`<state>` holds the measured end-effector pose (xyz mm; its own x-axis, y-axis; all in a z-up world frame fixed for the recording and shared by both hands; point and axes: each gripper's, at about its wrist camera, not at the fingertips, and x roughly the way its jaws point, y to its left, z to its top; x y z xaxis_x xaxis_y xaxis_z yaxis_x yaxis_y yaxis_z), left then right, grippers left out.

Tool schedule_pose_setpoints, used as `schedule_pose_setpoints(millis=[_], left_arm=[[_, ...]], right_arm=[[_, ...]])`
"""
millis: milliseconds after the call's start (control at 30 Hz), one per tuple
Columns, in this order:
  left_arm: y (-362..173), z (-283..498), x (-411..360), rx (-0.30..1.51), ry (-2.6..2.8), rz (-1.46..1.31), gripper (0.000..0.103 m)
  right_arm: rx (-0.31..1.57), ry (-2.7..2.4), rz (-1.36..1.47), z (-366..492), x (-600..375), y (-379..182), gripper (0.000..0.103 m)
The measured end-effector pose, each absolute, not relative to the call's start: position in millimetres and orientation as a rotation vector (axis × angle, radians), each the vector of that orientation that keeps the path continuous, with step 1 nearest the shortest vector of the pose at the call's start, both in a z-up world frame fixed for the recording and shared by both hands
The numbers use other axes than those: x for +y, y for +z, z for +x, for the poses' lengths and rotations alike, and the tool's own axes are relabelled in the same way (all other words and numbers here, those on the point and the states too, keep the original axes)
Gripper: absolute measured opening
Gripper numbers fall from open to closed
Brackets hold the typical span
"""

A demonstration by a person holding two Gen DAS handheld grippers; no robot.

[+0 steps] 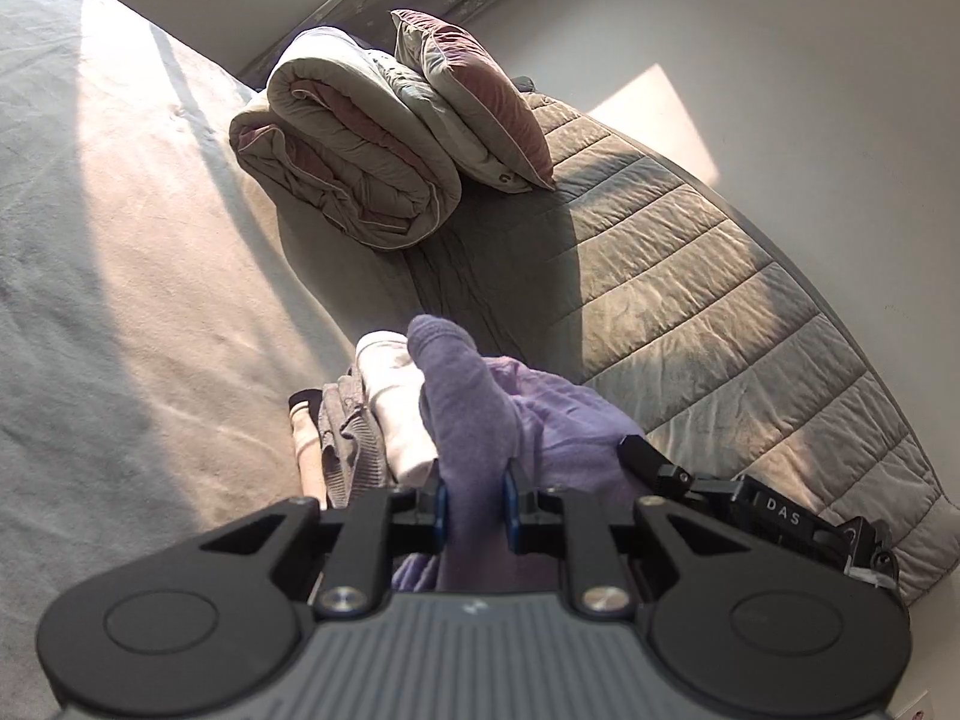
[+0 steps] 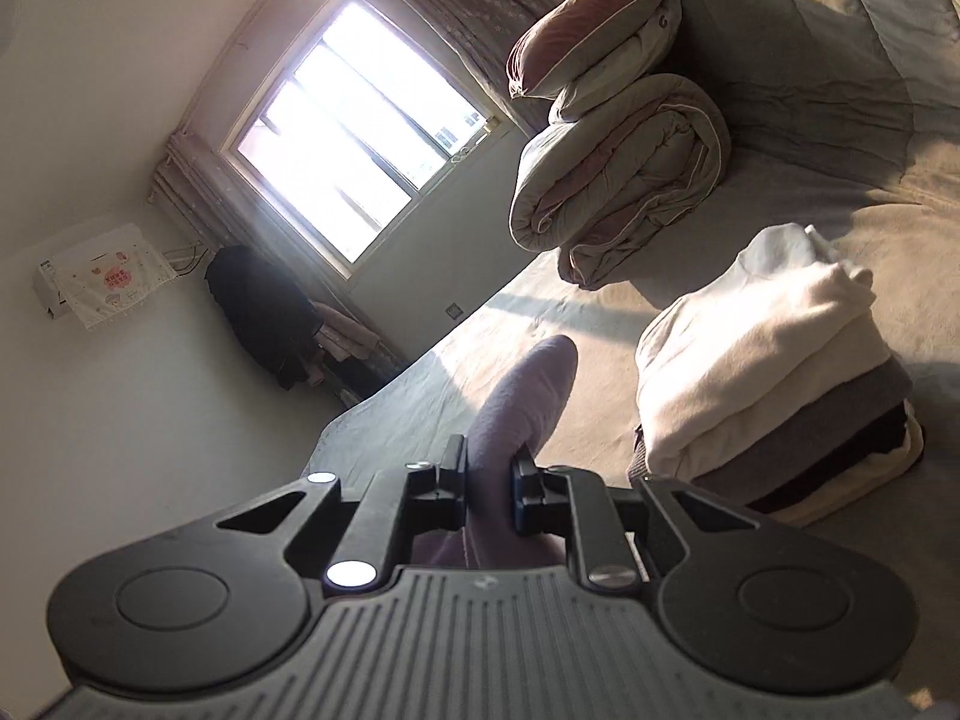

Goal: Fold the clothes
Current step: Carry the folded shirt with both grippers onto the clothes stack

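The left hand-held gripper (image 1: pixel 474 507) is pinching a bunched fold of the purple garment (image 1: pixel 558 420), and the right hand-held gripper (image 2: pixel 489 495) is pinching another fold, both tilting above the bed (image 1: pixel 120 276). Soft, light and limp, it is sagging between them; edges or corners look best for gripping. The folded stack (image 2: pixel 774 384) is sitting at three o'clock.

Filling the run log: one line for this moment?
left tongs: shut on purple garment | right tongs: shut on purple garment | folded stack: on bed
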<state>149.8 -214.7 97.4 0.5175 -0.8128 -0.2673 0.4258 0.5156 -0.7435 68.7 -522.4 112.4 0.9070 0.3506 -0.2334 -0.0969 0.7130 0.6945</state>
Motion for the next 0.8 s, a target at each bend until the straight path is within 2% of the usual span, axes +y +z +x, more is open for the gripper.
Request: schedule_pose_setpoints(millis=[367, 800], left_arm=[[115, 216, -298, 0.638, -0.869, -0.647, 0.017], [61, 290, -338, 0.700, -0.802, -0.694, 0.019]], right_arm=[[0.326, 0.164, 0.607, 124, -584, 131, 0.018], [0.341, 0.051, 0.593, 188, -627, 87, 0.018]])
